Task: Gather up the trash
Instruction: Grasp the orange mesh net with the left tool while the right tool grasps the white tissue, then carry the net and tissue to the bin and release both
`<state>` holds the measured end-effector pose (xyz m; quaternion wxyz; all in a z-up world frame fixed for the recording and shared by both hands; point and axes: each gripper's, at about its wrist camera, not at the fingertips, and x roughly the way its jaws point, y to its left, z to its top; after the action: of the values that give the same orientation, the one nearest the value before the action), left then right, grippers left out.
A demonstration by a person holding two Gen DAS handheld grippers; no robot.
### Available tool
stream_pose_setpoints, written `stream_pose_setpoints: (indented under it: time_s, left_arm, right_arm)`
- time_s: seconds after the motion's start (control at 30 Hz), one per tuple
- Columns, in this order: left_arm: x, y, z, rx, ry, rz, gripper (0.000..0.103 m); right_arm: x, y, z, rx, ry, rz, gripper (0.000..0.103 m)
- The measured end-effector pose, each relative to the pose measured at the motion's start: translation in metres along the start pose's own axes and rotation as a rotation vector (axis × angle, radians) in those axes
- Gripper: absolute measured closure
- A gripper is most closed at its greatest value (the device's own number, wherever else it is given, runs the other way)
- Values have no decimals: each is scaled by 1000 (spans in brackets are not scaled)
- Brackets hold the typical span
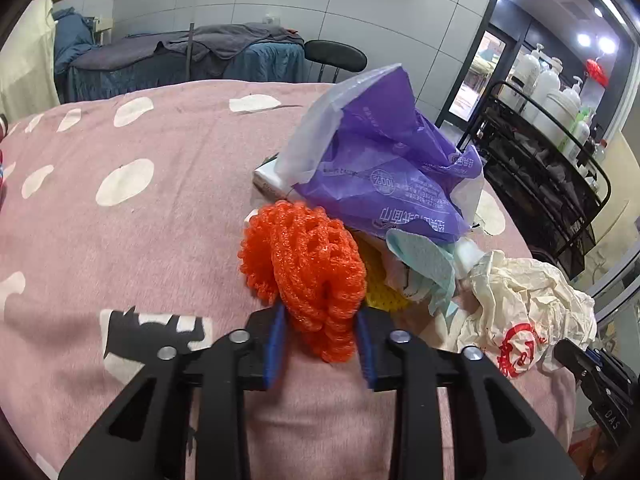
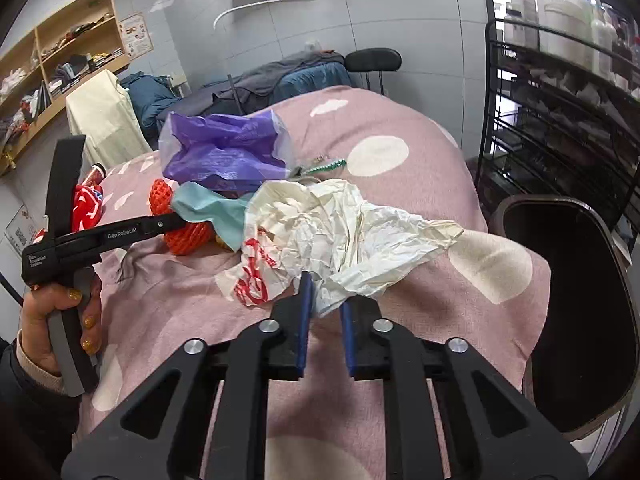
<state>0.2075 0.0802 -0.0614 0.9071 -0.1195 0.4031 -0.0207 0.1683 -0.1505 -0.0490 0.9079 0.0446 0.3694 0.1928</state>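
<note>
At the bottom centre of the left wrist view, the left gripper (image 1: 322, 344) has its blue-padded fingers (image 1: 275, 350) partly closed on the lower end of an orange foam fruit net (image 1: 304, 272); the net fills the gap between the pads and bulges up and forward beyond the tips. In the right wrist view, the right gripper (image 2: 325, 312) has its fingers (image 2: 305, 320) narrowed to a small gap, pinching the near edge of a crumpled white plastic bag with red print (image 2: 336, 236); the bag spreads out above the tips across the middle of the frame. Both pieces sit on a bed covered by a pink blanket with white spots (image 1: 132, 184).

Just behind the net, toward centre right of the left view, lie a pale teal sheet (image 1: 424, 260) and a bit of yellow mesh (image 1: 384, 288). Above them a crumpled purple plastic bag (image 1: 384, 160) rests on a white box (image 1: 270, 178).

At the right edge of the right view, beside the bed, stands a dark open bin (image 2: 588, 300). Behind it, upper right, a black wire rack (image 2: 552, 120) carries white bottles.
</note>
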Motion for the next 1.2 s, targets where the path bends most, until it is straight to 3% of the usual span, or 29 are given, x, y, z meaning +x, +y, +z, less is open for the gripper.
stream_pose_setpoints:
  time_s: [0.37,0.6,0.93,1.2]
  left_arm:
    - [-51,-7,-22,-1,-98,-64,81]
    - [-76,-43,-27,60,-143,-154,81]
    - [-78,-116,-33,217,-138,-295,81]
    - [-68,-159,-37,296,-109,-372,81]
  right_arm:
    - [-45,9,-1,-22,-108,19,95]
    - [-88,-7,-1,-22,-207,-53,95]
    - [-122,-77,-1,42,-268,-259,95]
    - [-93,-151,-4,143,-183,-354,95]
